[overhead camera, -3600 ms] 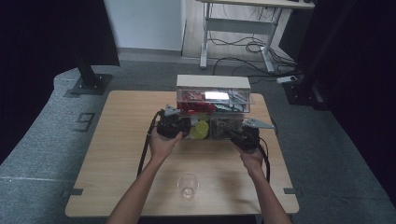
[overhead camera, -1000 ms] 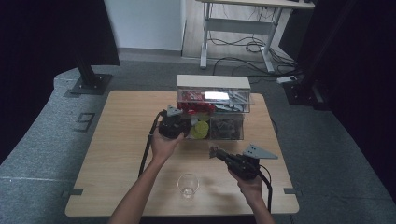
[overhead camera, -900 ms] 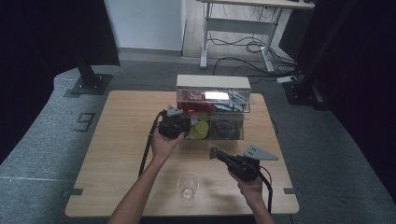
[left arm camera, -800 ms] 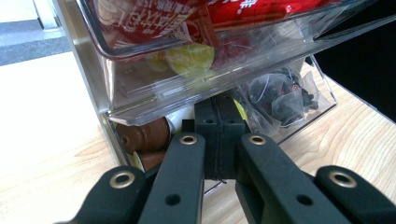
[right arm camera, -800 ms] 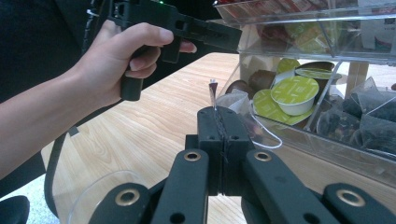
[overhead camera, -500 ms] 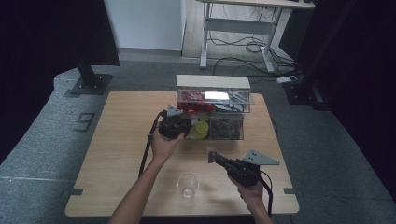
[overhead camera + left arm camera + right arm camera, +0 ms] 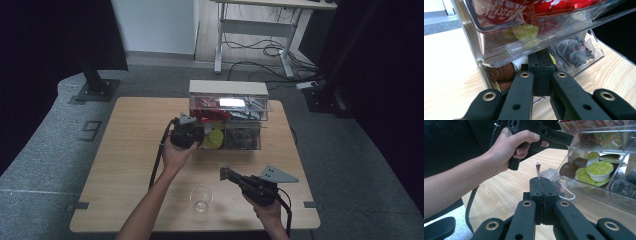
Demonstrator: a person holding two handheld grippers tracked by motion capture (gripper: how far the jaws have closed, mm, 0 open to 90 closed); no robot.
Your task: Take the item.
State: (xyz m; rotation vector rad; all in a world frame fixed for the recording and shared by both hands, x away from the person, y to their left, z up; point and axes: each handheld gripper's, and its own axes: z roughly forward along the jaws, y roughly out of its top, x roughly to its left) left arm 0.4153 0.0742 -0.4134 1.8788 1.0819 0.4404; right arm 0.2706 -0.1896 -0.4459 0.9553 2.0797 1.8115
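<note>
Teabag pinched in right tongs

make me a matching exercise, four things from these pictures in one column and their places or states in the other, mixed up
Things
1. small clear drinking glass
2. right gripper
3. left gripper
4. light green coffee capsules

Places or states
A. shut on a thin tea bag tag
B. lying in the clear plastic drawer organiser's lower drawer
C. standing alone near the table's front edge
D. shut, jaws at the lower drawer's front

Pairs: 1-C, 2-A, 3-D, 4-B
</note>
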